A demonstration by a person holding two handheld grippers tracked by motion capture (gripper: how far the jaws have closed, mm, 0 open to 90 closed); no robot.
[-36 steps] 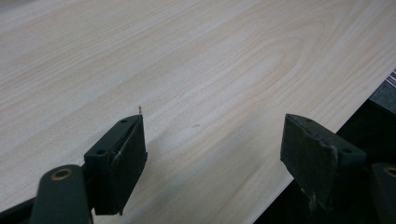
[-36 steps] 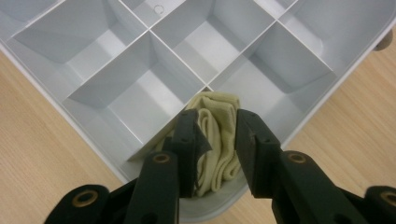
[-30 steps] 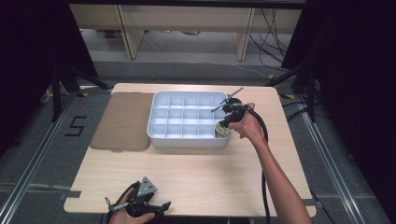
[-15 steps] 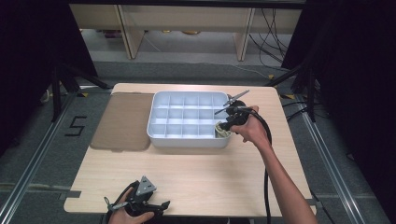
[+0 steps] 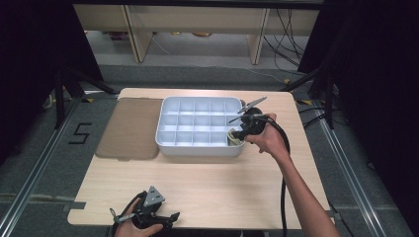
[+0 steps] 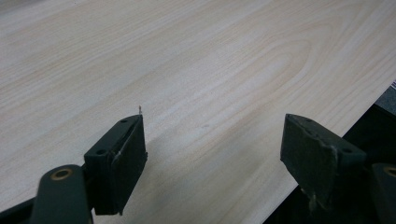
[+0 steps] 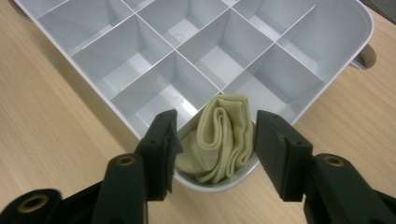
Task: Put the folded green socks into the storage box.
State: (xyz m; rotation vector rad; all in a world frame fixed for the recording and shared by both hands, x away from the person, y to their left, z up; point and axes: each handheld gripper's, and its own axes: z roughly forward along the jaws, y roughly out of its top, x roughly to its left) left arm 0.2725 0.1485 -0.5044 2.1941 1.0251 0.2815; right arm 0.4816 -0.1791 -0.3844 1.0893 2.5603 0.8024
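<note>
A white divided tray [image 5: 197, 149] stands on the far middle of the table. A folded pale yellow cloth [image 5: 233, 138] sits upright in its near right corner compartment. My right gripper [image 5: 236, 133] hovers just over that corner, open. In the right gripper view the jaws of my right gripper [image 7: 215, 119] straddle the cloth [image 7: 224, 144] without touching it, above the tray's rim [image 7: 343, 63]. My left gripper [image 5: 172, 217] rests low at the table's front left, open. Only bare wood shows between the jaws of my left gripper [image 6: 213, 121].
A brown mat [image 5: 131, 128] lies flat against the tray's left side. The other tray compartments hold nothing. The wooden table [image 5: 222, 187] is bare in front of the tray. A black cable [image 5: 283, 197] trails along the right forearm. The table's front edge runs close by the left gripper.
The right hand has drifted slightly to the right over the tray's corner. The cloth stays in its compartment, and the left gripper has not moved.
</note>
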